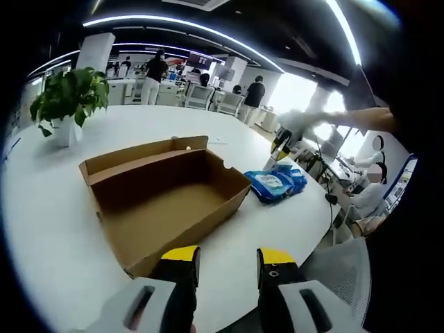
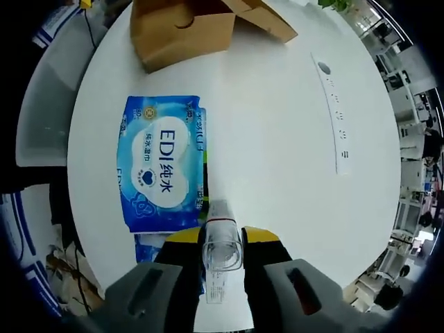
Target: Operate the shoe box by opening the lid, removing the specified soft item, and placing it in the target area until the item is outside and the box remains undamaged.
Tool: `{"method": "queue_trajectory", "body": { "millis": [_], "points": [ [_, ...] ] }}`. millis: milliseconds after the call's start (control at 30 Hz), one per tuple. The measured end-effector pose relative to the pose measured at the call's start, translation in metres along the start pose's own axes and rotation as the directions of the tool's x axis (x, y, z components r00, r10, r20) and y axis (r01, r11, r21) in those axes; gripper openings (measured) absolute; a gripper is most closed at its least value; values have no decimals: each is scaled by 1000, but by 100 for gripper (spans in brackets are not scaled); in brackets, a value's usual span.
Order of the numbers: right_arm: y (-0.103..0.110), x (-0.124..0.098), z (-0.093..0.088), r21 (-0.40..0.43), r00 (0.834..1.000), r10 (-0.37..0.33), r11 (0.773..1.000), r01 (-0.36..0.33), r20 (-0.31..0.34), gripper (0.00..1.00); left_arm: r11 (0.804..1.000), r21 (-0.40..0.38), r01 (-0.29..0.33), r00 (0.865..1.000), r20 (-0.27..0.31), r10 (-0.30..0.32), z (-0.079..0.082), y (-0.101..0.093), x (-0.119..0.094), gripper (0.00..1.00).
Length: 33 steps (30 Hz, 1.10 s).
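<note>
Right gripper [image 2: 222, 243] clamps clear object [image 2: 222, 250] | left gripper [image 1: 229, 260] parted, empty

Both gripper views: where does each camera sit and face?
Left gripper view: rides on the left tongs, looking across the white table at the open shoe box; open jaws show.
Right gripper view: rides on the right tongs, looking down at the blue wipes pack; jaws clamp a clear item.
Shared: box, wipes pack, table.
</note>
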State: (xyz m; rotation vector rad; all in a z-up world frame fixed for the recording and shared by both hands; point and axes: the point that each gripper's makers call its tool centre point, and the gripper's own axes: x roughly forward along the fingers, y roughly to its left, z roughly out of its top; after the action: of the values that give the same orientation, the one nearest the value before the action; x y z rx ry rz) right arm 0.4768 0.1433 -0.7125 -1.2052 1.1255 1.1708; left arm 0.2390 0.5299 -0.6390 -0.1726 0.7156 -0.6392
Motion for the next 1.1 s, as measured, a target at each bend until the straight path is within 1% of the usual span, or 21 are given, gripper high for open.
{"method": "queue_trajectory", "body": {
  "millis": [467, 733, 933, 1100],
  "points": [
    [-2, -3, -1, 25, 1000, -5, 1000, 5, 17, 21, 1000, -2, 3, 1000, 5, -3, 1, 1, 0, 33],
    [-5, -6, -4, 13, 999, -27, 1000, 27, 17, 26, 1000, 3, 2, 1000, 9, -2, 3, 0, -1, 33],
    [-8, -13, -6, 36, 999, -42, 999, 41, 30, 29, 1000, 4, 2, 1000, 10, -2, 2, 0, -2, 33],
    [-8, -20, -9, 57, 997, -56, 997, 54, 43, 30, 1000, -1, 5, 1000, 24, -5, 4, 0, -4, 33]
  ]
}}
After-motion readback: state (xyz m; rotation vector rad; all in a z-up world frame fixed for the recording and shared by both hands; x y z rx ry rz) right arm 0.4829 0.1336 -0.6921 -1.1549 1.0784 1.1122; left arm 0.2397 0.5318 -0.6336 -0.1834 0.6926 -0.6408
